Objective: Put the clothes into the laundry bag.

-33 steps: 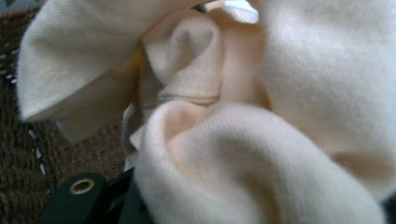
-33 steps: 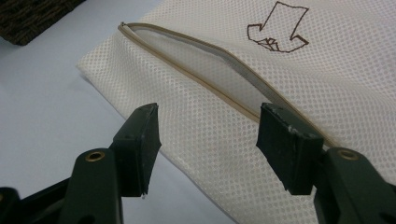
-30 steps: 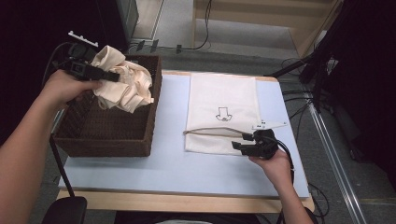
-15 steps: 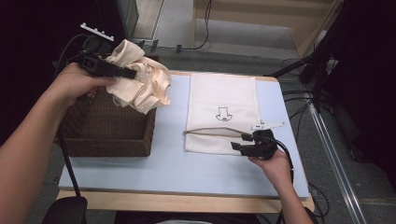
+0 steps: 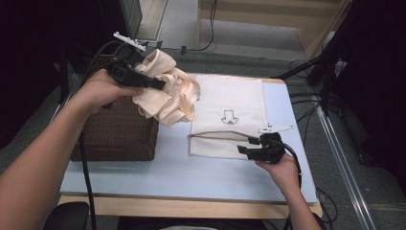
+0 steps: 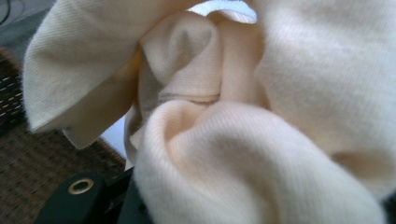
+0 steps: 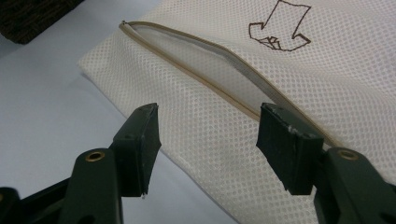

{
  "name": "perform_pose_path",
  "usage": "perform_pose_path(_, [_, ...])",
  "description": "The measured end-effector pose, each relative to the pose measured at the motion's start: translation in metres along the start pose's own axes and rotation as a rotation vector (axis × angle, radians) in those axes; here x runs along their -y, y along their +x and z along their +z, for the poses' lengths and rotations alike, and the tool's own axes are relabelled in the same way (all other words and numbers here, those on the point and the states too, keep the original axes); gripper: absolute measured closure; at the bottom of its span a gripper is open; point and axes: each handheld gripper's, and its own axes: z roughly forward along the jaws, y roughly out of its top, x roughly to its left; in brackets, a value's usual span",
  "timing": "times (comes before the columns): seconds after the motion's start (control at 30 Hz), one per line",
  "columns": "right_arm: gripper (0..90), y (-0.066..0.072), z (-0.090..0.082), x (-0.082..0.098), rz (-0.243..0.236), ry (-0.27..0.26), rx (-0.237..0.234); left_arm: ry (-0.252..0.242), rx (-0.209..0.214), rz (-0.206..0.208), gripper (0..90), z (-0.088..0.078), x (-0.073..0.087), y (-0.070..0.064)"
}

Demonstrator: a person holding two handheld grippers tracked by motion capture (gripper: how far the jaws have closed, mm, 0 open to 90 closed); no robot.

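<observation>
High view placed our left gripper (image 5: 158,86) clamped on the cream cloth (image 5: 170,96) above the basket (image 5: 117,134); our right gripper (image 5: 249,146), jaws wide, waited at the mesh bag (image 5: 230,100); we judged widening its zipper mouth (image 7: 210,70) first best.

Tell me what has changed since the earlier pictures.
The left gripper, shut on the cream garment, has carried it up out of the wicker basket and across toward the white mesh laundry bag; the cloth now hangs over the basket's right edge. The right gripper has stayed put, open, at the bag's unzipped opening.
</observation>
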Motion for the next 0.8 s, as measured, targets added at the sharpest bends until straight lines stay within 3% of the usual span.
perform_pose_path(0.5, [40.3,-0.001,-0.001,0.0,0.007,0.0,0.003,0.015,0.123,0.047,66.9,0.044,0.01,-0.042])
perform_pose_path(0.8, [40.5,-0.002,-0.002,0.0,0.01,-0.003,0.008,0.021,0.138,0.073,66.8,0.058,0.015,-0.062])
